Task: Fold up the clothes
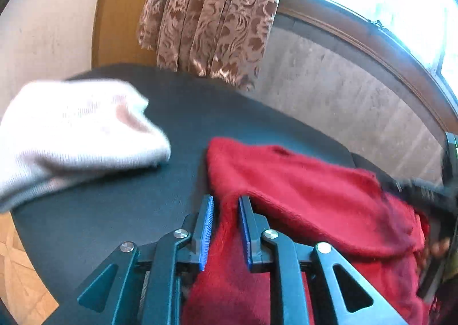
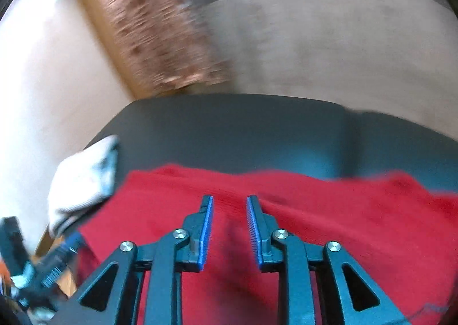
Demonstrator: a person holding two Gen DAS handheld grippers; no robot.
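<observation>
Dark tabletop [image 1: 114, 210] carries a fuzzy red sweater [image 1: 300, 196] spread over its near side, w/ a white knit garment [image 1: 80, 130] lying apart at the left edge. Left gripper [image 1: 226, 204] is narrowed on a pinch of red knit. Right gripper [image 2: 230, 204] hovers part-open over the sweater's middle, holding nothing; prob. mid-fold, next it needs an edge to grab.
</observation>
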